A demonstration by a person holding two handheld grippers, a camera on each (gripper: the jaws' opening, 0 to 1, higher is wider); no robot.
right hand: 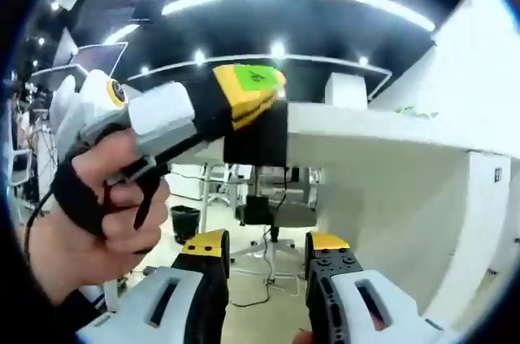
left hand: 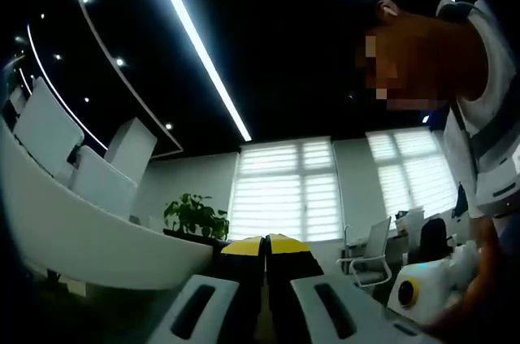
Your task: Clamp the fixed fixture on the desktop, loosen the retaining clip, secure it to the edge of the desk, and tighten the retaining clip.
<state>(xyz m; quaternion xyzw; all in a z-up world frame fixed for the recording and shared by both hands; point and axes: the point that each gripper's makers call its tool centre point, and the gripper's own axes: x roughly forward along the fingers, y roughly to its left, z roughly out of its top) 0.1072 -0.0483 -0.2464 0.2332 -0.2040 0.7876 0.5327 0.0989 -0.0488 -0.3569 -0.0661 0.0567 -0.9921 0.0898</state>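
In the left gripper view my left gripper [left hand: 265,245] has its fingers pressed together, aimed at a window [left hand: 286,189].

In the right gripper view my right gripper [right hand: 267,249] stands spread and empty. Above and ahead, the left one pinches a black fixture [right hand: 257,134] against the white bench [right hand: 382,149] edge.

Left gripper [right hand: 244,88] tips hiding part of black fixture [right hand: 258,139] at desk edge [right hand: 366,128], hand [right hand: 89,214] cut by frame edge, potted plant [left hand: 195,215] small, dim.
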